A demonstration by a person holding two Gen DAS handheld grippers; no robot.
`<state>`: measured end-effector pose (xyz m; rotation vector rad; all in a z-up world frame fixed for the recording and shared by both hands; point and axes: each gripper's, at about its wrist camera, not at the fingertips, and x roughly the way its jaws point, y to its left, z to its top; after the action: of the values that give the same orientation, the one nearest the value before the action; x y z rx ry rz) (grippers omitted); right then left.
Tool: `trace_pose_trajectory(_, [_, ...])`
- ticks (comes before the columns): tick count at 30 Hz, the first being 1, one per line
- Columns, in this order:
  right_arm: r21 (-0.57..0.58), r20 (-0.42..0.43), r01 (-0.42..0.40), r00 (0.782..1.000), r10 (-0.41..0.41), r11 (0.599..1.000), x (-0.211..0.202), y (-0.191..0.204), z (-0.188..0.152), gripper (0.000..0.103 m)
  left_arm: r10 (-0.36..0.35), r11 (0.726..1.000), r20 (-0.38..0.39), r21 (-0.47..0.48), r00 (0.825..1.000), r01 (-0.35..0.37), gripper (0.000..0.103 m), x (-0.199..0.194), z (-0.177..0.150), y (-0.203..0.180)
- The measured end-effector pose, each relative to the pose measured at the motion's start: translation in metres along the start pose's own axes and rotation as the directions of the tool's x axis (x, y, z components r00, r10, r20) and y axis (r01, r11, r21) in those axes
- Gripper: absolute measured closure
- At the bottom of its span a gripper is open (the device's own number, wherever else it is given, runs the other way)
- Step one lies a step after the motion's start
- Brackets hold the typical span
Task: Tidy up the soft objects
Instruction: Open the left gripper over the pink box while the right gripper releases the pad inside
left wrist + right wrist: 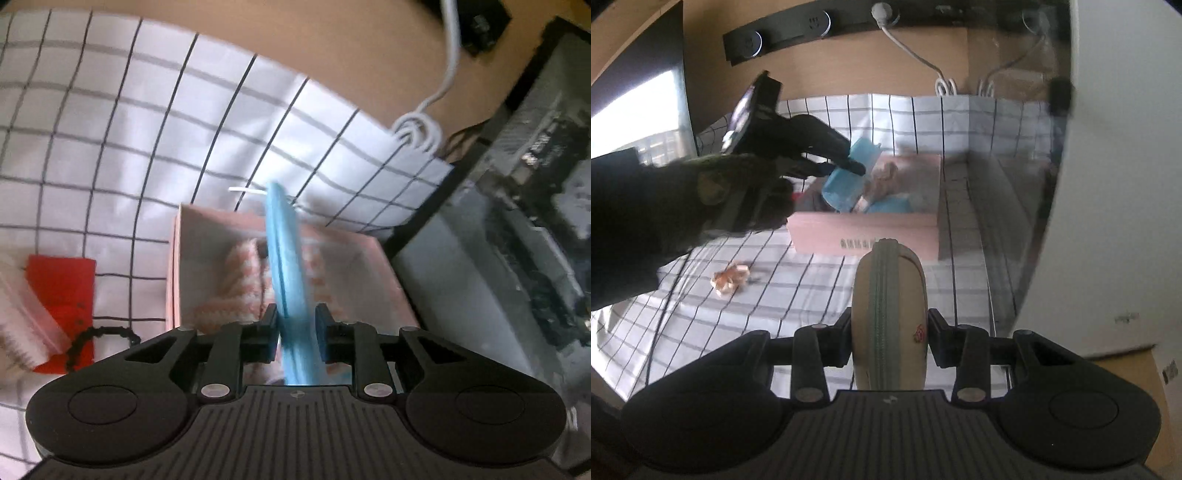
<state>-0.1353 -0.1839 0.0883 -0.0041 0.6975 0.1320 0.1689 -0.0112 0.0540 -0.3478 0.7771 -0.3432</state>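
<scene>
Hovering over the pink box (280,273), the left gripper (295,325) has its fingers slightly spread around a blue cloth (286,266), barely touching. Letting go fully should drop it inside. The right gripper (889,339) pinches a beige pouch (889,314) nearby.

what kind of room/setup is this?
Probably a home or office desk staged for recording, not a lab bench. A checked cloth covers a wooden tabletop, a black power strip with a white cable runs along the back, and a pink box serves as the bin.
</scene>
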Motion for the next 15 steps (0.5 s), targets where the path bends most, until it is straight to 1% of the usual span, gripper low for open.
trace_pose_trajectory(3, [0.019, 0.04, -0.009, 0.999, 0.008, 1.0, 0.007, 0.003, 0.021, 0.064, -0.015, 0.999, -0.006, 0.028, 1.0, 0.015, 0.08, -0.024, 0.005, -0.003])
trace_pose_trajectory(4, [0.03, 0.056, -0.016, 0.998, 0.014, 0.999, 0.01, 0.004, 0.031, 0.063, -0.028, 0.999, -0.041, 0.033, 0.999, 0.029, 0.08, -0.031, 0.004, -0.003])
trace_pose_trajectory(5, [0.037, 0.07, -0.021, 0.997, 0.018, 0.999, 0.013, 0.005, 0.041, 0.063, -0.042, 0.998, -0.057, 0.035, 0.998, 0.044, 0.08, -0.038, 0.002, -0.001])
trace_pose_trajectory(7, [0.06, 0.107, -0.035, 0.994, 0.028, 0.998, 0.019, 0.004, 0.067, 0.064, -0.051, 0.998, -0.075, 0.034, 0.996, 0.053, 0.08, -0.053, -0.004, 0.004])
trace_pose_trajectory(9, [0.107, 0.151, -0.071, 0.987, 0.054, 0.992, 0.029, 0.005, 0.097, 0.064, -0.06, 0.998, -0.073, 0.025, 0.996, 0.062, 0.08, -0.068, -0.01, 0.012])
trace_pose_trajectory(12, [0.197, 0.213, -0.156, 0.97, 0.113, 0.968, 0.062, 0.005, 0.15, 0.063, -0.091, 0.996, -0.047, -0.019, 0.995, 0.09, 0.08, -0.098, -0.027, 0.029])
trace_pose_trajectory(13, [0.233, 0.219, -0.184, 0.967, 0.132, 0.955, 0.081, 0.006, 0.167, 0.063, -0.104, 0.994, -0.034, -0.035, 0.994, 0.102, 0.08, -0.109, -0.035, 0.034])
trace_pose_trajectory(15, [0.284, 0.209, -0.221, 0.964, 0.165, 0.933, 0.122, 0.01, 0.19, 0.063, -0.132, 0.989, -0.024, -0.068, 0.991, 0.131, 0.08, -0.13, -0.051, 0.044])
